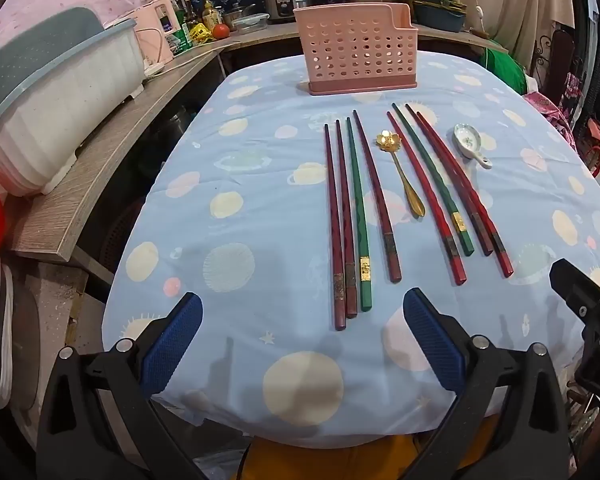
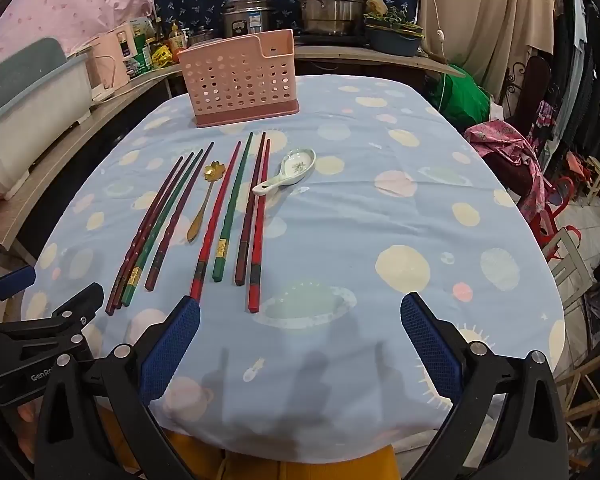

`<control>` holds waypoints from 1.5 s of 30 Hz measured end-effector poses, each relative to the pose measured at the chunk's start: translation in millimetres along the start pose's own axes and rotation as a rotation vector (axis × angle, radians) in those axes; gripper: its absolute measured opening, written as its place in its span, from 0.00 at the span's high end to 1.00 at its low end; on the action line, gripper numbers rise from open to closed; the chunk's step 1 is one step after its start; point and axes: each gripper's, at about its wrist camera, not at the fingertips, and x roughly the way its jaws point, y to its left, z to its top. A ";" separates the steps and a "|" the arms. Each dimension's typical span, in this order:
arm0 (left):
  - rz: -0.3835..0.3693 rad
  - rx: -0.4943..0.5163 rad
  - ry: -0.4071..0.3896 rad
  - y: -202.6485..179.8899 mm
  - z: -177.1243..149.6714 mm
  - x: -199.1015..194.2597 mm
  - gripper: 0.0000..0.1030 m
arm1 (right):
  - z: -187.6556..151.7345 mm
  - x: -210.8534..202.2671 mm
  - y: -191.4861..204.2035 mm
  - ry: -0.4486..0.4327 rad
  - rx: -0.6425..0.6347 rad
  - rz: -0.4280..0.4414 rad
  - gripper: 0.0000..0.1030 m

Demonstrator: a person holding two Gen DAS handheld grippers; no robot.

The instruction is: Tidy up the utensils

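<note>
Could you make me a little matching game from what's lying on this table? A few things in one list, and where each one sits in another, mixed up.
Things:
1. pink perforated utensil holder
2. gold flower-shaped spoon
3. white ceramic soup spoon
4. left gripper

Places or states:
A. lying between the two groups of chopsticks
B. standing upright at the far end of the table
C. open and empty, over the near edge
D. lying to the right of all the chopsticks

Pairs: 1-B, 2-A, 3-D, 4-C
</note>
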 end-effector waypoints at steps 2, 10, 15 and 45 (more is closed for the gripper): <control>0.004 -0.004 0.005 0.0 -0.2 0.8 0.07 | -0.2 -0.1 0.3 0.001 -0.002 0.000 0.06; -0.002 -0.015 0.011 1.3 -2.2 3.4 0.07 | -0.3 0.6 1.2 0.004 -0.003 -0.003 0.06; -0.002 -0.016 0.012 -0.7 -3.9 3.7 0.07 | -0.6 1.4 1.4 0.005 -0.003 -0.002 0.06; -0.007 -0.023 0.016 4.8 -6.3 7.0 0.07 | -1.4 4.0 2.6 0.010 -0.002 -0.002 0.07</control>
